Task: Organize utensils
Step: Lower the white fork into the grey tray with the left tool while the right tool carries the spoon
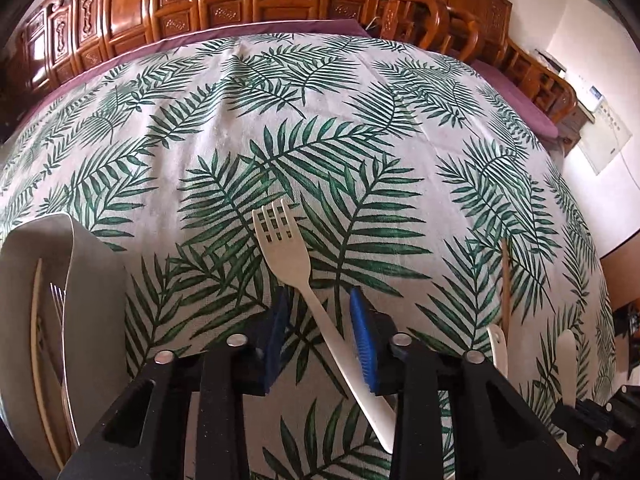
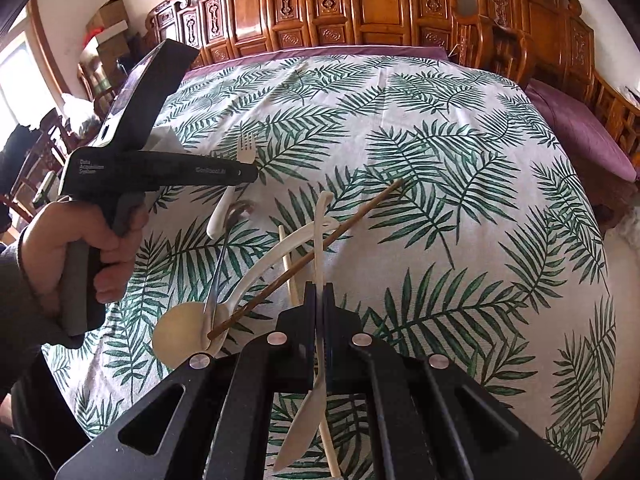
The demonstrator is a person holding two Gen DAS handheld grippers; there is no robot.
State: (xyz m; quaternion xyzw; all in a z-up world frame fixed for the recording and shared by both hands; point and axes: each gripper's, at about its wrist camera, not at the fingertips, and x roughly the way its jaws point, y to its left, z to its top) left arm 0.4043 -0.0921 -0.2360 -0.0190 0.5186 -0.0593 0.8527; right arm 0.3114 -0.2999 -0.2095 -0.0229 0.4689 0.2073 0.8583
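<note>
A cream plastic fork [image 1: 286, 248] lies on the leaf-print tablecloth [image 1: 360, 120], its handle running between the blue pads [image 1: 362, 336] of my left gripper [image 1: 318, 296]. The handle sits close to the right pad, a gap shows on the left, and the jaws stand open around it. My right gripper [image 2: 319, 288] is shut on the handle of a white spoon [image 2: 300, 428], whose bowl hangs near the camera. In the right wrist view the left gripper [image 2: 250, 172] covers the middle of the fork [image 2: 246, 146].
A white tray [image 1: 96, 280] at the left holds a metal fork [image 1: 58, 296] and a pale chopstick. Ahead of the right gripper lies a pile: brown chopstick [image 2: 320, 240], cream chopstick [image 2: 289, 268], metal spoon [image 2: 218, 272], white ladle spoon [image 2: 180, 336]. A hand [image 2: 80, 248] holds the left gripper. Carved wooden furniture [image 2: 360, 8] lines the far edge.
</note>
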